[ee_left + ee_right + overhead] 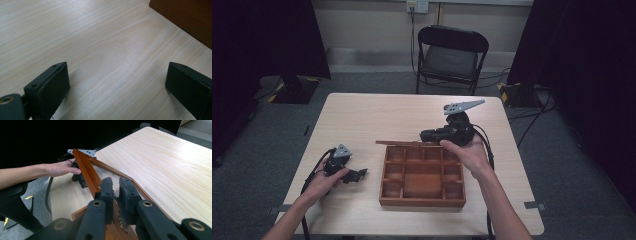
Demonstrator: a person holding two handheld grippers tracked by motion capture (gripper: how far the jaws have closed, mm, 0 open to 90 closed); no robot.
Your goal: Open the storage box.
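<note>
The right gripper is pinching the glazed lid at its frame edge, jaws nearly shut on the thin wood, holding it raised over the back of the box. Left of the box, the left gripper is resting on the table, jaws standing wide with nothing between them. The lid is looking light and stiff, but its pane is likely fragile and slick; the wooden rim is the safer hold. Beyond the box, a chair is standing.
</note>
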